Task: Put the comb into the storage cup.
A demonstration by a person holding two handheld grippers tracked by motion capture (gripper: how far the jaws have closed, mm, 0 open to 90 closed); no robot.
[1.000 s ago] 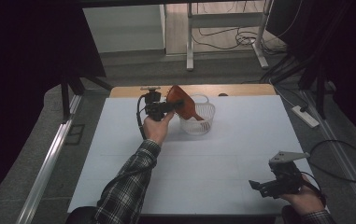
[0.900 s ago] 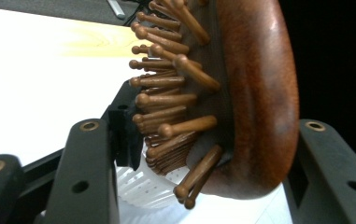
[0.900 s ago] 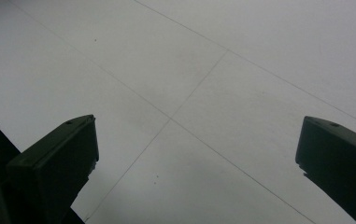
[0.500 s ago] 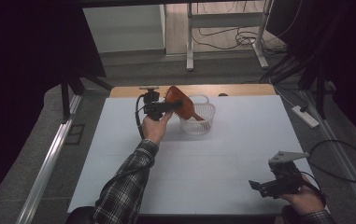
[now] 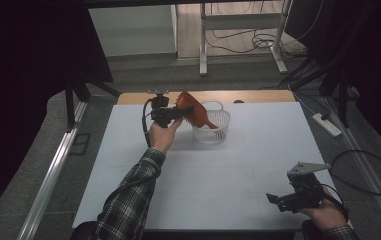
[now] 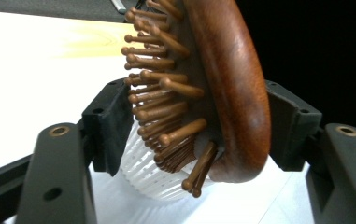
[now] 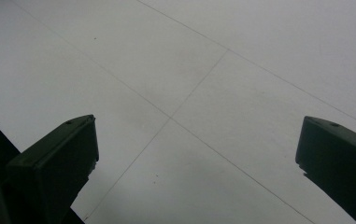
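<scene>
My black left gripper (image 5: pixel 185 111) clamps a reddish-brown wooden paddle hairbrush (image 6: pixel 222 88) with matching brown pins. Beside it, far across the plain white table (image 5: pixel 228 170), sits a translucent white ribbed plastic basket (image 5: pixel 212 127). My sleeve (image 5: pixel 128 200) is black-and-white plaid.

The left claw (image 5: pixel 185 111), held up by a hand (image 5: pixel 162 135) in a plaid sleeve (image 5: pixel 133 195), grips a reddish-brown brush (image 5: pixel 194 111) at the far middle of the white counter (image 5: pixel 228 175). The brush tilts over the rim of a white ribbed basket (image 5: pixel 211 127) just to its right, its handle end dipping into the basket. The right claw (image 5: pixel 278 200) rests low near the counter's near right corner, well apart from the basket, a grey plate (image 5: pixel 305 167) on top.
</scene>
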